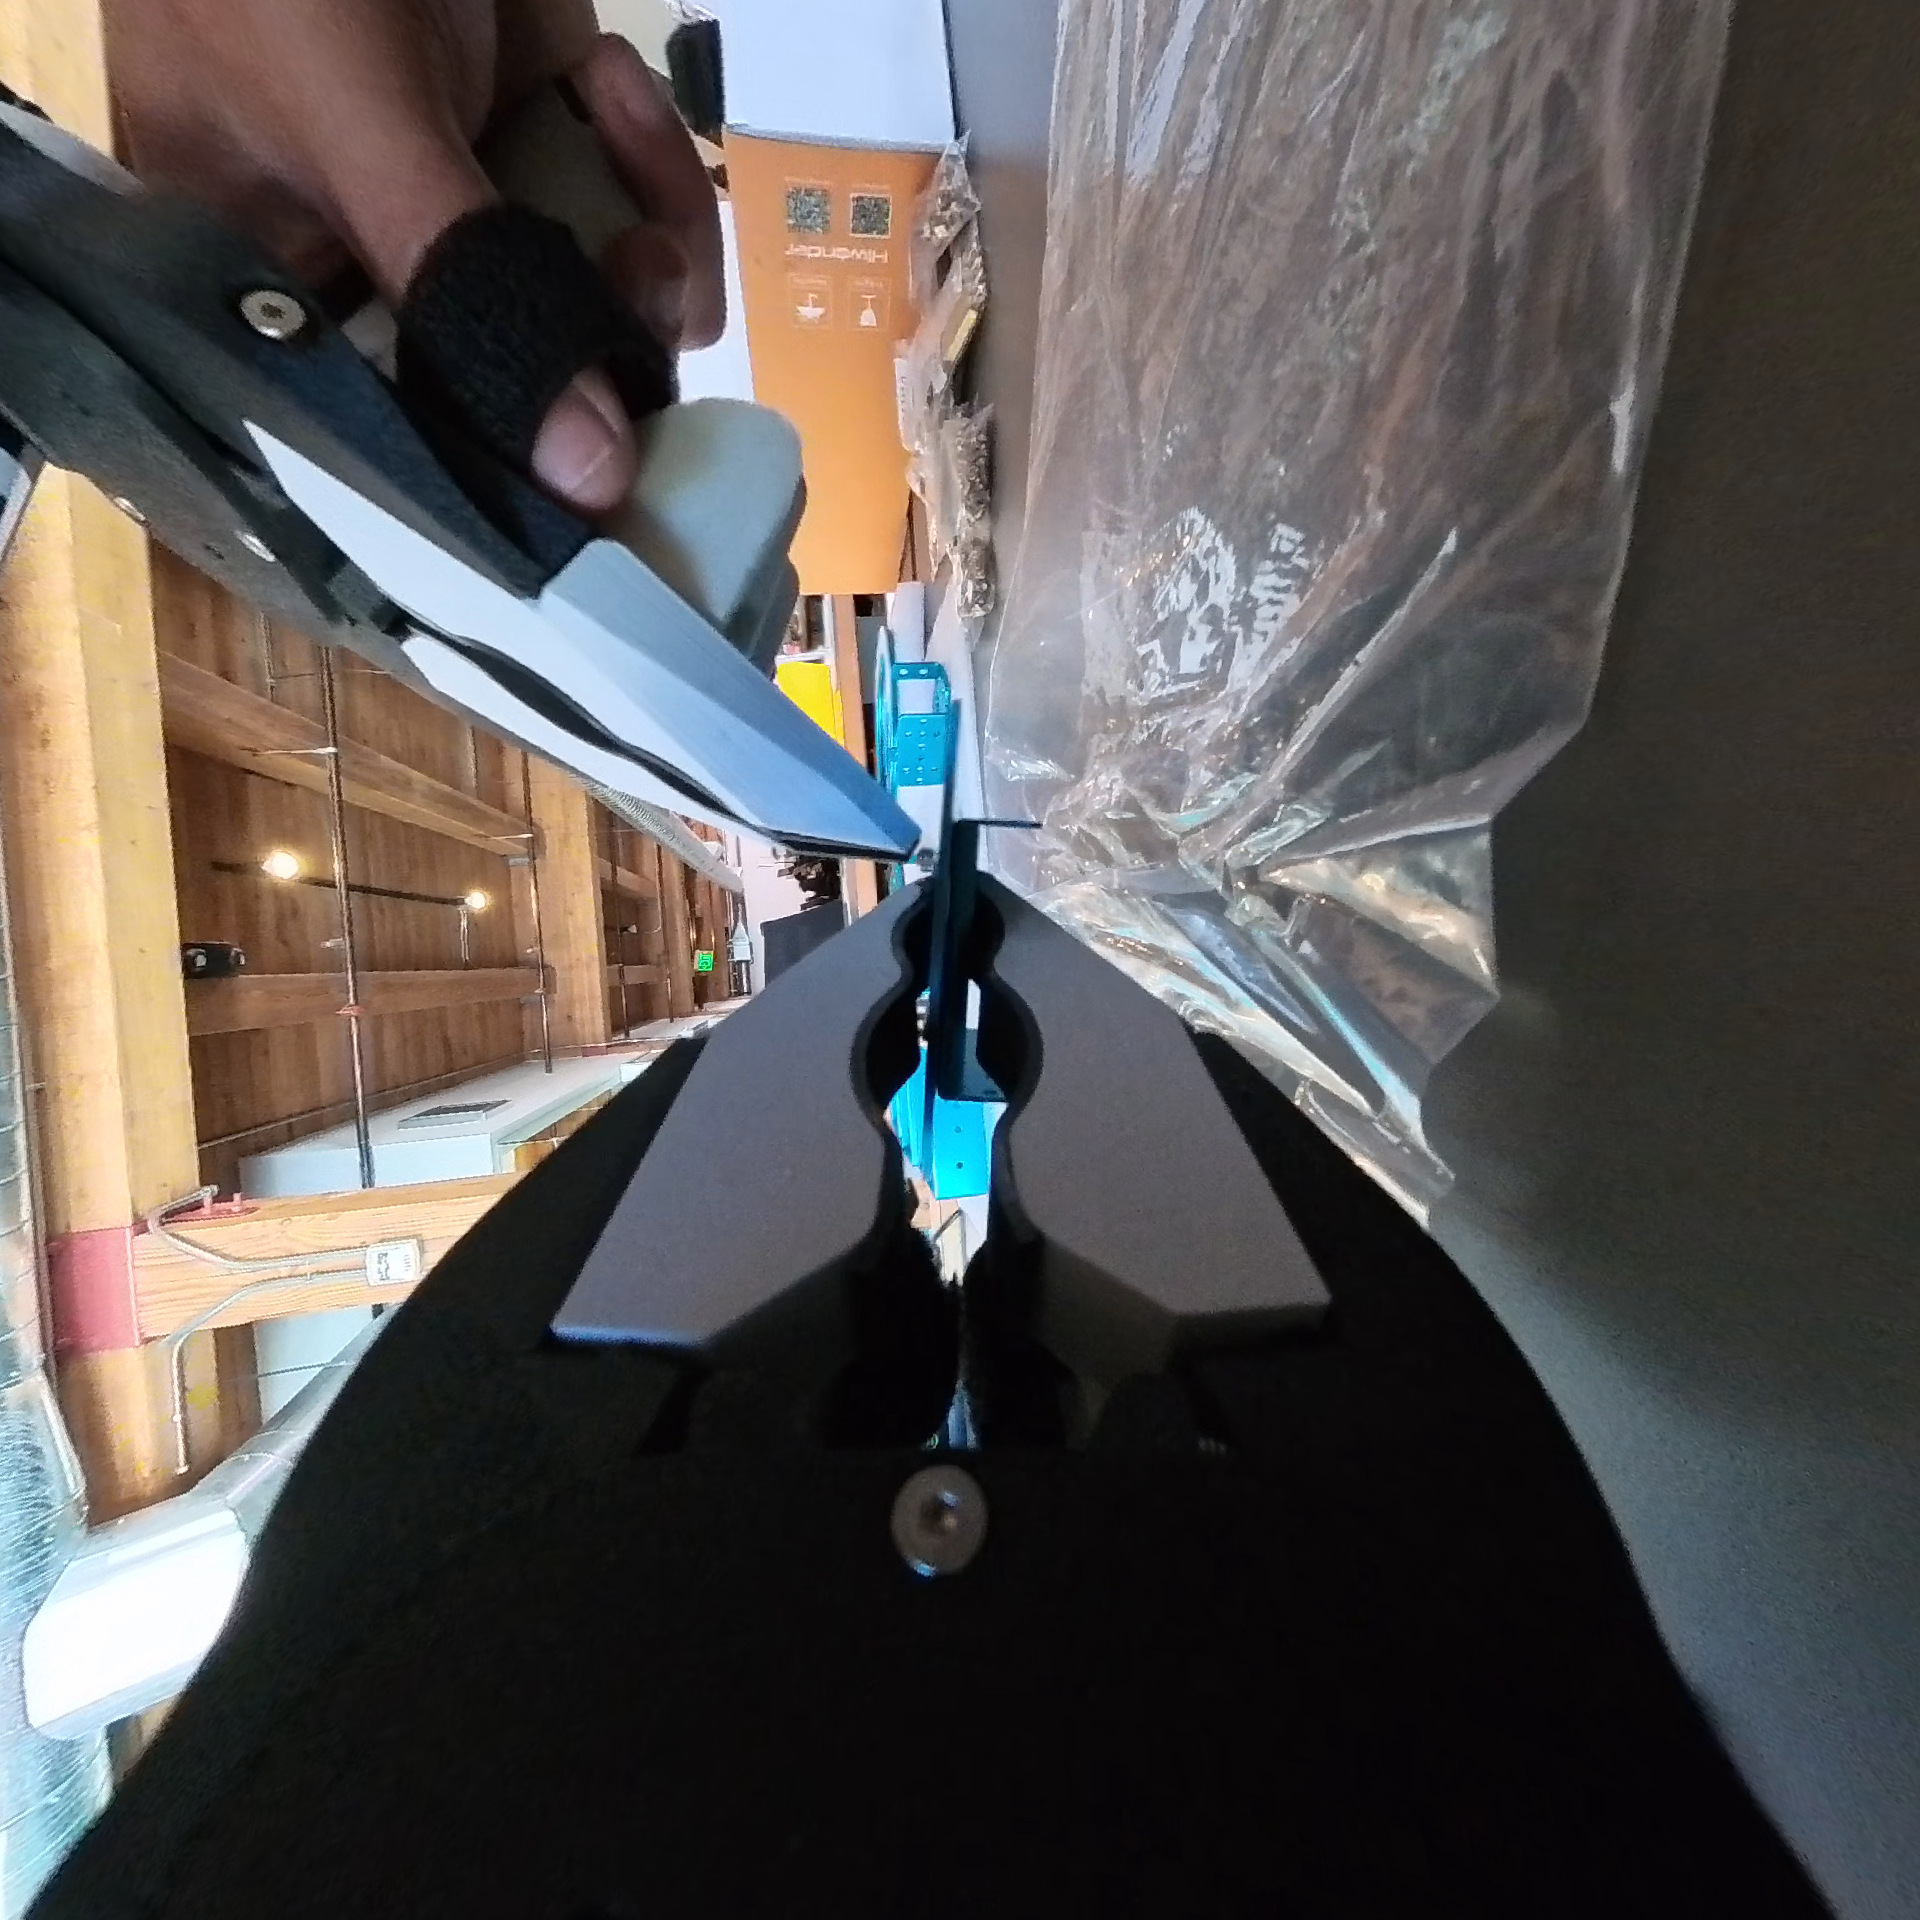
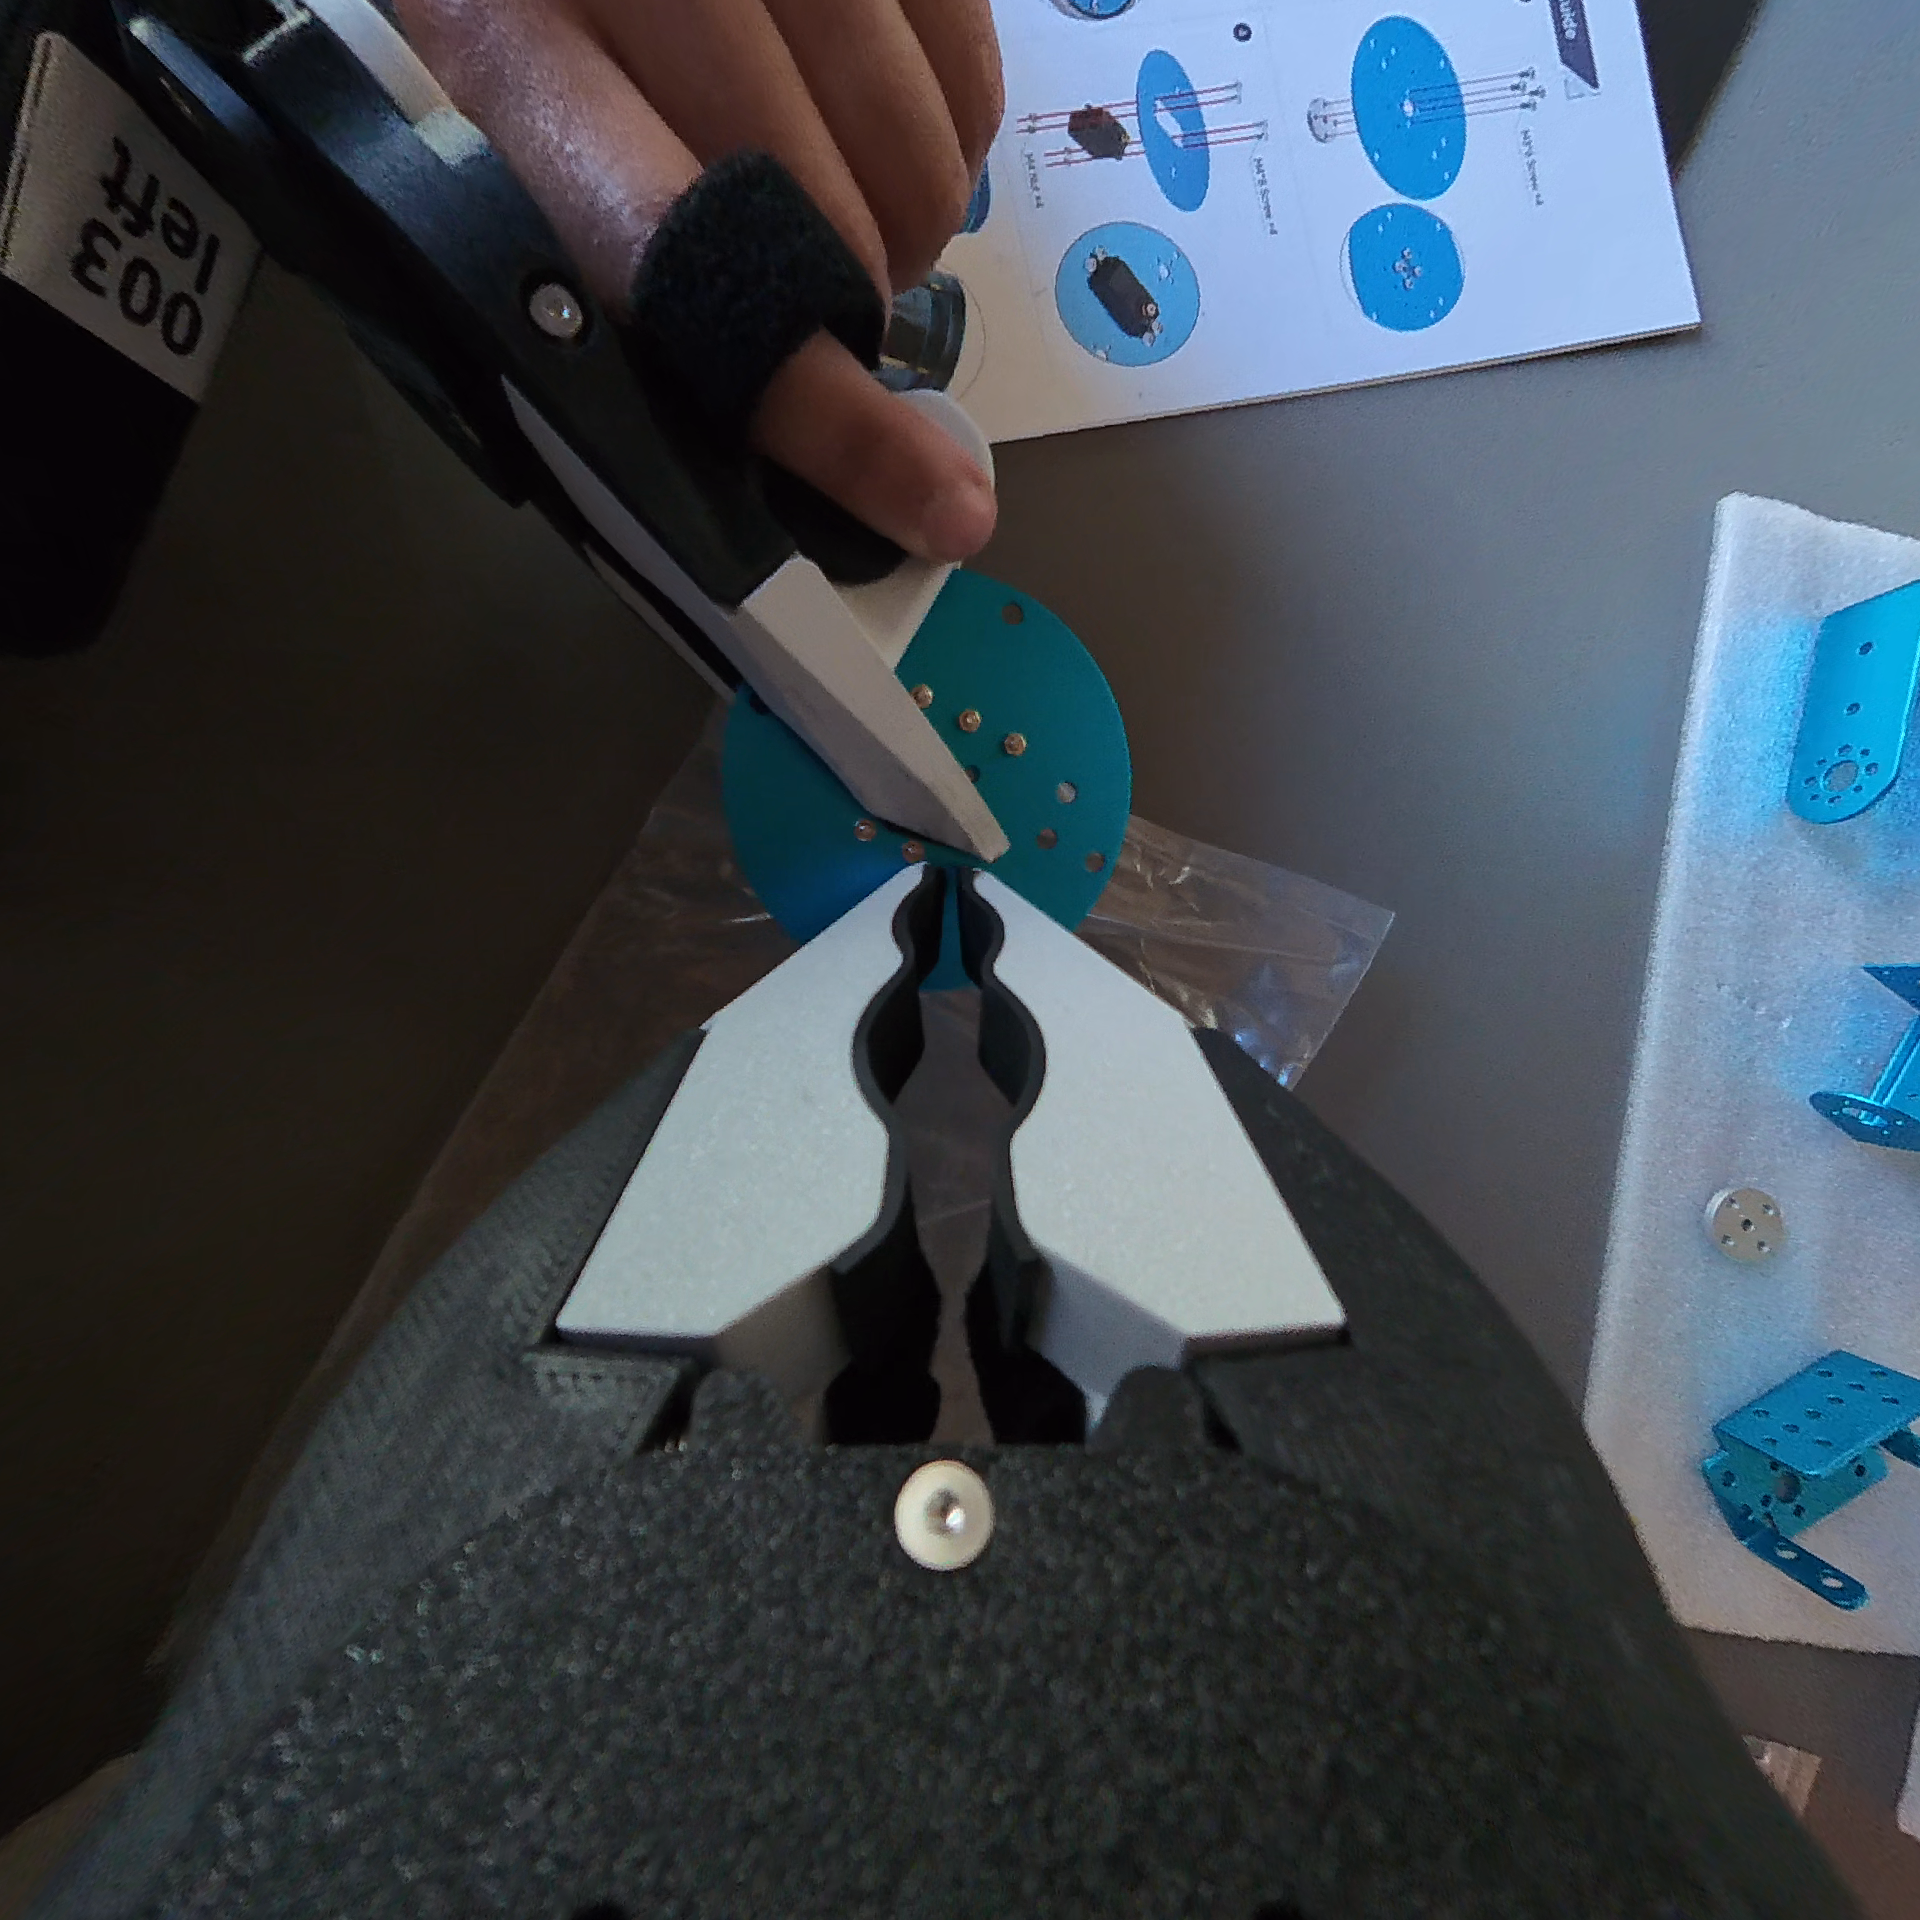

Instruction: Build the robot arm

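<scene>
A round blue metal disc (image 2: 1049, 727) with several holes and small brass screw heads (image 2: 969, 717) is held above the grey table. My left gripper (image 1: 951, 904) is shut on it. In the left wrist view the disc (image 1: 954, 935) shows edge-on between the fingers. In the right wrist view the left gripper (image 2: 987, 847) comes in from the upper left, held by a hand. My right gripper (image 2: 951, 883) is shut, with its tips at the disc's near edge. In the left wrist view the right gripper (image 1: 904, 842) touches the disc's face with a tiny silvery screw (image 1: 924, 854) at its tip.
A clear plastic bag (image 2: 1195, 935) lies on the table under the disc. A printed instruction sheet (image 2: 1299, 208) lies beyond it. A white foam tray (image 2: 1714, 883) at the right holds blue brackets (image 2: 1860, 717) and a silver hub (image 2: 1745, 1226). An orange box (image 1: 821, 364) and small parts bags (image 1: 961, 312) stand farther off. The grippers are tip to tip, or close to it.
</scene>
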